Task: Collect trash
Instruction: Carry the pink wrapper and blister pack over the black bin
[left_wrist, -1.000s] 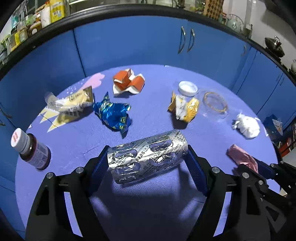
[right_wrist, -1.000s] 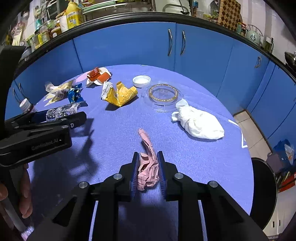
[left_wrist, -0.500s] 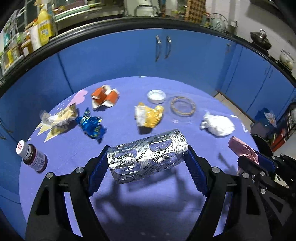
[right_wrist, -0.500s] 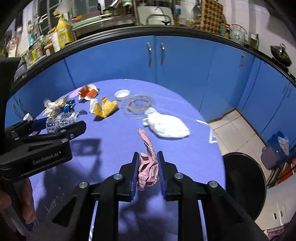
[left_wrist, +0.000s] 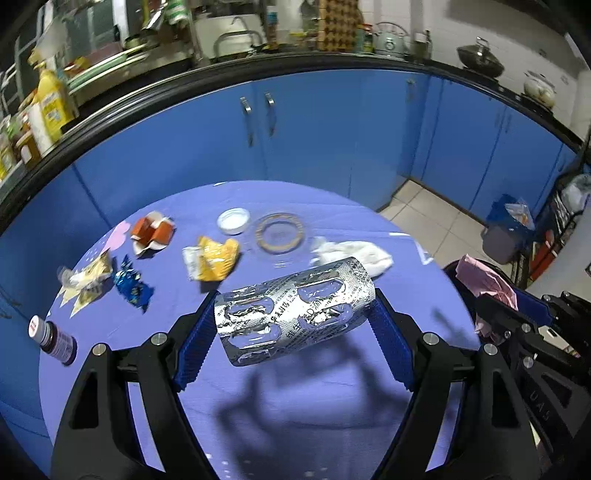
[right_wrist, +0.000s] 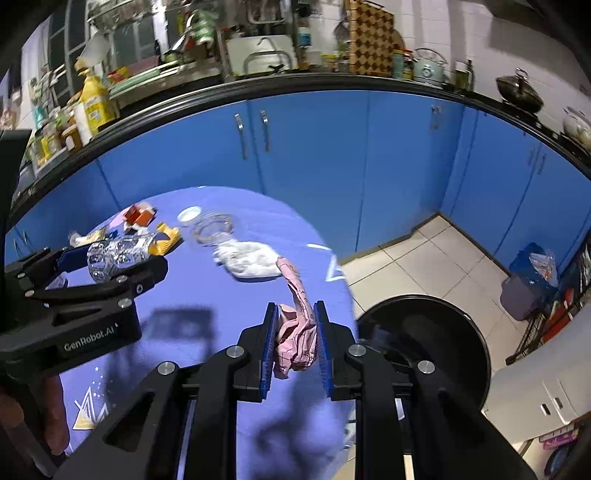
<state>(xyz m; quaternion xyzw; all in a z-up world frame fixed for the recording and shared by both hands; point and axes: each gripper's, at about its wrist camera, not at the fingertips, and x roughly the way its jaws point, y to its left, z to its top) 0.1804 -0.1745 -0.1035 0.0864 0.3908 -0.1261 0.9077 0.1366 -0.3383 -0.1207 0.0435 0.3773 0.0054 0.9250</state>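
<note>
My left gripper (left_wrist: 293, 314) is shut on a bent silver blister pack (left_wrist: 295, 308), held above the round purple table (left_wrist: 321, 398). My right gripper (right_wrist: 294, 330) is shut on a crumpled pink wrapper (right_wrist: 295, 332), which hangs over the table's right edge beside a round black bin (right_wrist: 439, 332) on the floor. The pink wrapper (left_wrist: 487, 280) also shows at the right of the left wrist view, and the blister pack (right_wrist: 118, 254) at the left of the right wrist view. On the table lie a white tissue (left_wrist: 354, 253), a yellow wrapper (left_wrist: 214, 260), a blue wrapper (left_wrist: 131, 286) and an orange carton (left_wrist: 153, 232).
A white lid (left_wrist: 233, 220), a clear round lid (left_wrist: 280, 236), a tan snack wrapper (left_wrist: 86, 275) and a small brown bottle (left_wrist: 55, 338) also rest on the table. Blue cabinets (right_wrist: 314, 147) curve behind. Tiled floor (right_wrist: 424, 258) lies to the right, with a grey bin (right_wrist: 524, 291) further off.
Both grippers have risen and swung right with their loads; the table litter has slid left and away, and the black bin and tiled floor have come into view.
</note>
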